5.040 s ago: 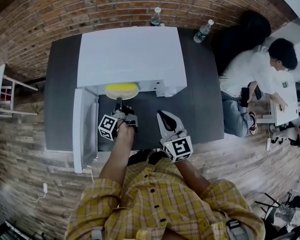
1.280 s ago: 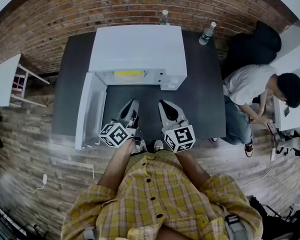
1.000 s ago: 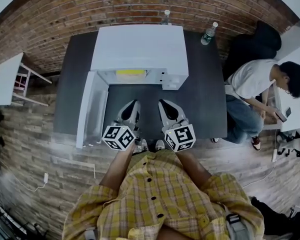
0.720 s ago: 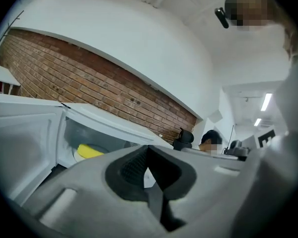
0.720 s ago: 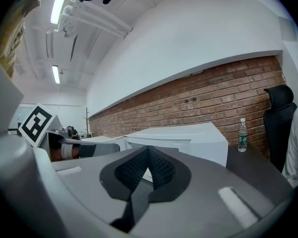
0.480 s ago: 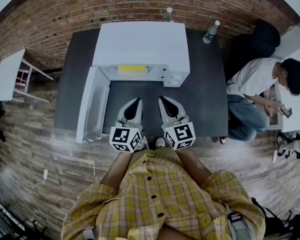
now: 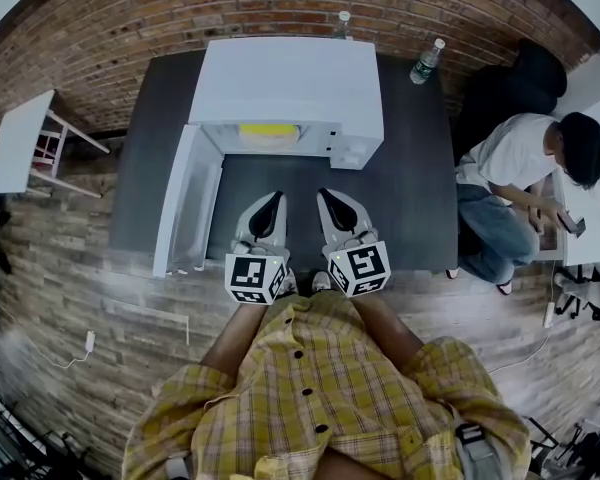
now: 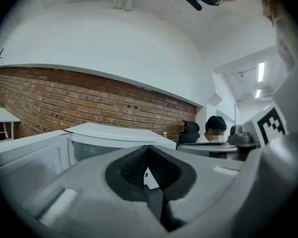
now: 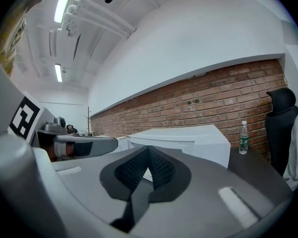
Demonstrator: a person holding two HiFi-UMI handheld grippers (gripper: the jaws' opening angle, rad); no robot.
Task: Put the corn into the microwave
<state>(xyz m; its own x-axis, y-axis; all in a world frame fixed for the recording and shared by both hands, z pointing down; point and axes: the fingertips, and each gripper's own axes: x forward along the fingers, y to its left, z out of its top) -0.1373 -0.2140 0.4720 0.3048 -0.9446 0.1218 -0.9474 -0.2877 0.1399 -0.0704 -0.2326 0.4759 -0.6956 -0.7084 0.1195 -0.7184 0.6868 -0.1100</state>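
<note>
Claws first: my left gripper (image 7: 268, 208) and my right gripper (image 7: 330, 204) hang side by side in front of the microwave (image 7: 290, 73), short of its opening. Each has its jaws pressed together with nothing between them. Neither touches the microwave or its door (image 7: 185, 208), which stands swung wide open at the microwave's front left corner.

The corn (image 7: 268, 131) lies inside the microwave, a yellow patch just behind the front edge of the opening. By my reckoning the putting-in is done and only shutting the door is left. For that, my left gripper should go round to the door's outer face, the side turned away from the microwave, and push it across the opening; closed jaws will do for a push.

Nothing lies on the dark table (image 7: 400, 198) in front of the microwave to block the swing, though my own grippers look to sit in the door's arc and should keep clear. A bottle (image 7: 342, 23) stands behind the microwave, and a second bottle (image 7: 426, 61) off its right rear corner. A person (image 7: 520, 158) sits well right of the microwave; a small white table (image 7: 15, 143) stands left of it.
</note>
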